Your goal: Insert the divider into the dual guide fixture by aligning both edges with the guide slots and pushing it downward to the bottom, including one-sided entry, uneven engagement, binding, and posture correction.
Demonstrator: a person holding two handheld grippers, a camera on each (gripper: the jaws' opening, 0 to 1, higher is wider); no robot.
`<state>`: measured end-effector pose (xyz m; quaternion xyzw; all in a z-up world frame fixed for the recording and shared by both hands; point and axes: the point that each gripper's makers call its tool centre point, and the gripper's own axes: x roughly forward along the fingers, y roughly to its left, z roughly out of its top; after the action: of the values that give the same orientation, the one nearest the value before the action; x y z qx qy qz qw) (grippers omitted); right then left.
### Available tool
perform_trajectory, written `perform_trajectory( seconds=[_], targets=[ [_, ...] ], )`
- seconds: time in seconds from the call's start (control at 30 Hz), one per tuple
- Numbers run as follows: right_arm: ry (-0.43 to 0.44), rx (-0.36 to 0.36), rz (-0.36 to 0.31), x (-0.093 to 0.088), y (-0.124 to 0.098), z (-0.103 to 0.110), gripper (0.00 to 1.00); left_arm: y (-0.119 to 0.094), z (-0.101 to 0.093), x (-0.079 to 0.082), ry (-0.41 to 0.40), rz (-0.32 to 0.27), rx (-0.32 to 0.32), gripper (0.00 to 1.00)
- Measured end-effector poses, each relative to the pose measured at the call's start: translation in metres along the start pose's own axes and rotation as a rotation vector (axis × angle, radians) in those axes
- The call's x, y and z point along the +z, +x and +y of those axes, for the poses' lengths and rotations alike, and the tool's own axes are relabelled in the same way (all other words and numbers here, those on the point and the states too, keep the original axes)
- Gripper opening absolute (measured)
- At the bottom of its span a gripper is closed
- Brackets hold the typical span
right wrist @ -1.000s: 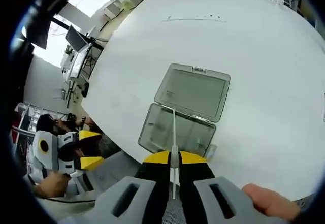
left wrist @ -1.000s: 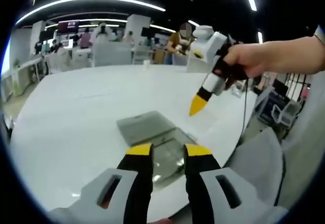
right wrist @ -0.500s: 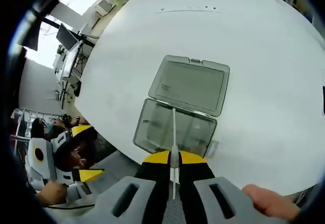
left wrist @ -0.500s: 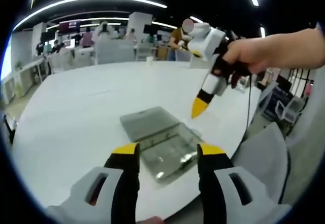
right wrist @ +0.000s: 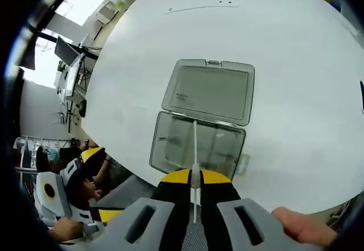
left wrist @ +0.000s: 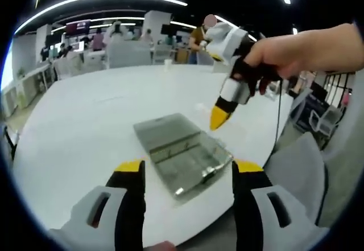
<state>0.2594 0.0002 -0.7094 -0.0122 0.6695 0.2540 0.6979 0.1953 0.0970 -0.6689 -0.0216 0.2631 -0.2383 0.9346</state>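
Divider (right wrist: 194,143) is pinched edge-on in the right gripper (right wrist: 194,178), its yellow fingers (right wrist: 175,177) clenched on the thin plate, and that plate runs straight ahead of the fingers as a pale line across the open half of the clear box (right wrist: 196,147). From the right gripper view the line looks to sit over the middle of the tray, running from its near wall toward the hinge where the flat lid (right wrist: 209,90) lies folded back. So the long axis seems about square to the hinge, but whether both ends are over their guide slots is too fine to tell.

Over on the left gripper view, the right gripper (left wrist: 218,118) hangs above the far side of the box (left wrist: 183,155), tip pointing down at it, not yet in. The box sits near the table (left wrist: 85,114) edge closest to the person. The left gripper (left wrist: 190,168) has its fingers (left wrist: 129,168) spread wide and empty, low at that same edge, one finger either side of the box in the view. My read: the right does the lowering, and the plate must go down level or one edge will enter first.
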Motion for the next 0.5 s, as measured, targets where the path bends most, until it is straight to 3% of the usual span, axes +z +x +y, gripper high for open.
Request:
perform_trajectory(
  seconds=[0.5],
  targets=[
    [0.073, -0.028, -0.017, -0.001, 0.005, -0.002, 0.0, 0.0, -0.002, -0.014, 0.013, 0.023, -0.011, 0.71]
  ],
)
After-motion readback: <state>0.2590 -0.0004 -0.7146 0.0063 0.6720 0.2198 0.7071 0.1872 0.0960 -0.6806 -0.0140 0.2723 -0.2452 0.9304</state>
